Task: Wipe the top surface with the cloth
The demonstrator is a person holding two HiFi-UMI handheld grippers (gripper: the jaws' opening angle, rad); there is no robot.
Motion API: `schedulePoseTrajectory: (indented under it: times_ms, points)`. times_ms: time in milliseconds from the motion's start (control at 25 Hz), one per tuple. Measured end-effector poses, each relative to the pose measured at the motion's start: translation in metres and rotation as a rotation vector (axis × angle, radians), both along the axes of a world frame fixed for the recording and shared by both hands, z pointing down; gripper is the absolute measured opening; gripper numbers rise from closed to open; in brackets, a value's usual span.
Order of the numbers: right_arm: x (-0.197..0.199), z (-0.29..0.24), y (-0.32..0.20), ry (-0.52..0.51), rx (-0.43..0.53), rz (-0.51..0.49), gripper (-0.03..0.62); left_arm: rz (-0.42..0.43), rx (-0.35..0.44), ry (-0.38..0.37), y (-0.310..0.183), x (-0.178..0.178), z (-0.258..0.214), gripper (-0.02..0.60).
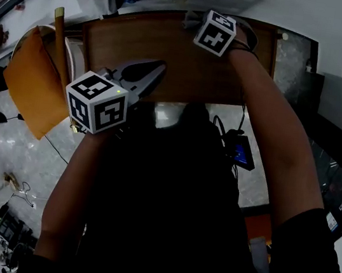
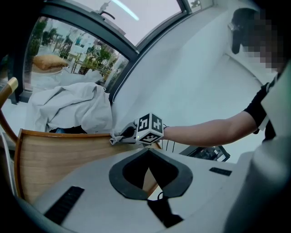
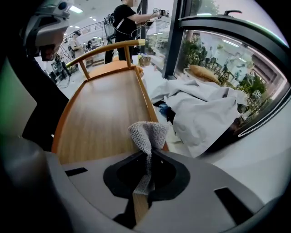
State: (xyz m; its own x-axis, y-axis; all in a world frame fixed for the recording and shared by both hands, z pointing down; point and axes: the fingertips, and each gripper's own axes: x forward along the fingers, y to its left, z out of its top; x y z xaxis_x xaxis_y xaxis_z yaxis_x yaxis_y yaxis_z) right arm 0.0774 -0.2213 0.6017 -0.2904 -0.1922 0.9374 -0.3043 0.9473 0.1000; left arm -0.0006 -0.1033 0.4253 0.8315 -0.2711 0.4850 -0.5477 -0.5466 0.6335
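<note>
Right tongs (image 3: 148,157) clenched on grey cloth (image 3: 148,134), left tongs (image 2: 148,157) closed, holding nothing

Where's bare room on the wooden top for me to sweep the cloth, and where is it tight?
The wooden top is bare across its whole middle, from the cloth in the right gripper to the far handle. It is tight along the rim where the white sheets crowd close, and near the left gripper.

Rough, open-weave grey cloth (image 3: 148,136), matt, pinched in the right tool (image 3: 148,154) of smooth matt grey plastic. Ahead of the tool, worktop (image 3: 104,118) of pale wood grain, smooth, faintly satin. To the tool's right, crumpled matt white fabric (image 3: 204,113).
</note>
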Motion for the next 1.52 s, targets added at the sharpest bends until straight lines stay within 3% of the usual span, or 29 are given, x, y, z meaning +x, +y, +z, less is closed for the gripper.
schedulePoseTrajectory:
  times_ms: [240,840,1520]
  points:
    - [0.0,0.003,0.021,-0.003,-0.006,-0.002,0.035,0.016,0.012,0.008,0.001,0.002,-0.007,0.012]
    - [-0.003,0.014,0.138,-0.038,-0.117,-0.064,0.035,0.047,0.021,0.016,0.006,0.002,-0.012,0.012]
    - [-0.001,0.013,0.237,-0.038,-0.585,-0.173,0.035,0.05,0.028,0.033,0.003,0.015,-0.015,0.012]
